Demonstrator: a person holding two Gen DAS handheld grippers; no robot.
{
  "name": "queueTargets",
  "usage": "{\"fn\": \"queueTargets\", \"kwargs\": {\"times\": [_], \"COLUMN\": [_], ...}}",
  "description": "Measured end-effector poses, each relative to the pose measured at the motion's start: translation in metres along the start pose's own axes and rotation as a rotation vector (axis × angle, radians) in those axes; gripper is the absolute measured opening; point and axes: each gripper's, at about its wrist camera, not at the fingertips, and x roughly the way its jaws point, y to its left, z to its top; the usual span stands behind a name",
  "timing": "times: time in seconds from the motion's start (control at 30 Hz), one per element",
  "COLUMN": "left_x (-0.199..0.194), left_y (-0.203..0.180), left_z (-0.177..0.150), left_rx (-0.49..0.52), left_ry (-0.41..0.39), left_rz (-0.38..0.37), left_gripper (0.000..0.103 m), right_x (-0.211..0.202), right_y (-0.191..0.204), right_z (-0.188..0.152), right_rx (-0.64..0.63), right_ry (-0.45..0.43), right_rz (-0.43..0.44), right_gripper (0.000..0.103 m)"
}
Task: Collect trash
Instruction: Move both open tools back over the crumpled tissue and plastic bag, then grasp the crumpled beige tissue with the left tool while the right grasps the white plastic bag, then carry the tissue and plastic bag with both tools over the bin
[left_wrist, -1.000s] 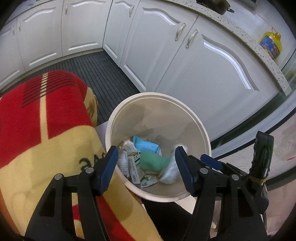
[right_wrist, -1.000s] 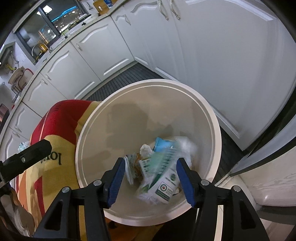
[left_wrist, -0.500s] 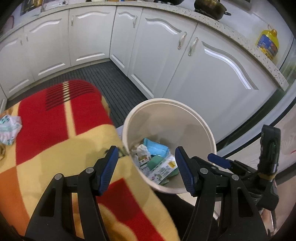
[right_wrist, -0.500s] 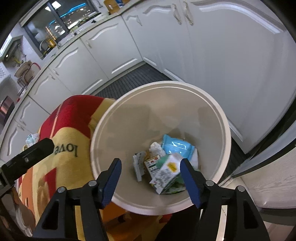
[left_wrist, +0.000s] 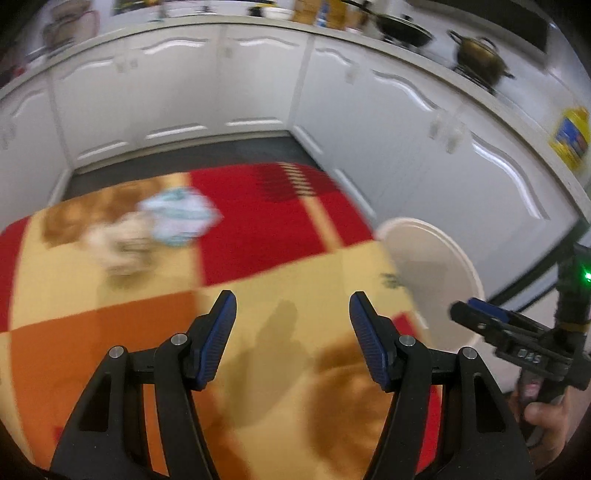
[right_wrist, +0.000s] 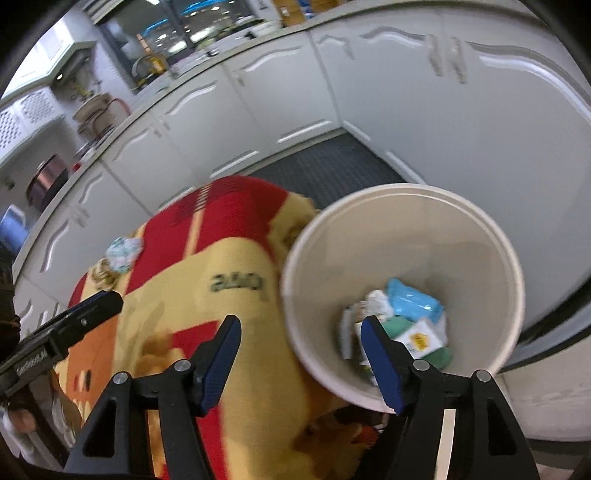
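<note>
My left gripper (left_wrist: 291, 314) stands open and empty over the red, yellow and orange blanket (left_wrist: 258, 221) on the table. Farther on, a crumpled pale blue-white wrapper (left_wrist: 177, 218) lies beside a beige crumpled scrap (left_wrist: 122, 243), both blurred. The white round bin (left_wrist: 436, 258) stands at the blanket's right edge. My right gripper (right_wrist: 299, 332) is open with nothing between its jaws, straddling the bin's near-left rim (right_wrist: 406, 192). Inside the bin lie a blue pack (right_wrist: 413, 302), a white carton (right_wrist: 421, 338) and other scraps. The wrapper (right_wrist: 123, 253) shows far left in the right wrist view.
White kitchen cabinets (left_wrist: 369, 122) run around the corner behind the table, with a dark ribbed floor mat (right_wrist: 332, 162) between. Pots (left_wrist: 476, 55) and a yellow bottle (left_wrist: 569, 136) stand on the counter. A hand (left_wrist: 546, 421) holds the right gripper's handle.
The left gripper swung left, away from the bin, to above the blanket. The right gripper let the carton fall into the bin, opened wider and drew back up and left.
</note>
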Motion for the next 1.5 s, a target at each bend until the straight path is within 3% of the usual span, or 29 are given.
{"fn": "queueTargets", "kwargs": {"times": [0.27, 0.53, 0.57, 0.6, 0.67, 0.77, 0.97, 1.03, 1.2, 1.27, 1.3, 1.4, 1.5], "left_x": [-0.003, 0.035, 0.038, 0.041, 0.046, 0.037, -0.002, -0.011, -0.024, -0.027, -0.028, -0.031, -0.037], "left_y": [0.101, 0.124, 0.125, 0.126, 0.129, 0.137, 0.153, 0.155, 0.157, 0.158, 0.159, 0.156, 0.147], "left_z": [0.012, 0.028, 0.029, 0.029, 0.029, 0.026, 0.016, 0.012, 0.000, -0.003, -0.004, -0.006, -0.007], "left_rx": [-0.137, -0.102, -0.094, -0.091, -0.088, -0.110, -0.157, -0.150, -0.152, -0.159, -0.162, -0.163, -0.153], "left_ry": [-0.042, -0.053, -0.048, -0.041, -0.009, -0.012, -0.038, -0.043, -0.048, -0.048, -0.047, -0.049, -0.054], "left_rz": [0.138, 0.142, 0.128, 0.110, 0.077, 0.032, 0.020, 0.032, 0.048, 0.048, 0.044, 0.032, 0.011], "left_gripper": [0.067, 0.066, 0.063, 0.047, 0.030, 0.021, 0.019, 0.019, 0.019, 0.019, 0.019, 0.019, 0.019], "right_x": [0.029, 0.058, 0.060, 0.063, 0.069, 0.080, 0.114, 0.129, 0.166, 0.174, 0.175, 0.163, 0.141], "right_y": [0.063, 0.110, 0.114, 0.117, 0.124, 0.140, 0.182, 0.197, 0.221, 0.224, 0.223, 0.218, 0.210], "right_z": [0.006, 0.018, 0.019, 0.021, 0.026, 0.033, 0.050, 0.057, 0.069, 0.069, 0.068, 0.061, 0.054], "right_rx": [-0.099, -0.201, -0.206, -0.210, -0.220, -0.245, -0.289, -0.295, -0.313, -0.318, -0.317, -0.310, -0.317], "right_ry": [0.051, 0.081, 0.082, 0.083, 0.082, 0.082, 0.079, 0.075, 0.096, 0.105, 0.108, 0.108, 0.097], "right_rz": [0.091, 0.112, 0.112, 0.114, 0.121, 0.133, 0.189, 0.206, 0.194, 0.185, 0.181, 0.208, 0.230], "right_gripper": [0.071, 0.071, 0.071, 0.071, 0.071, 0.071, 0.072, 0.079, 0.080, 0.067, 0.052, 0.040, 0.039]}}
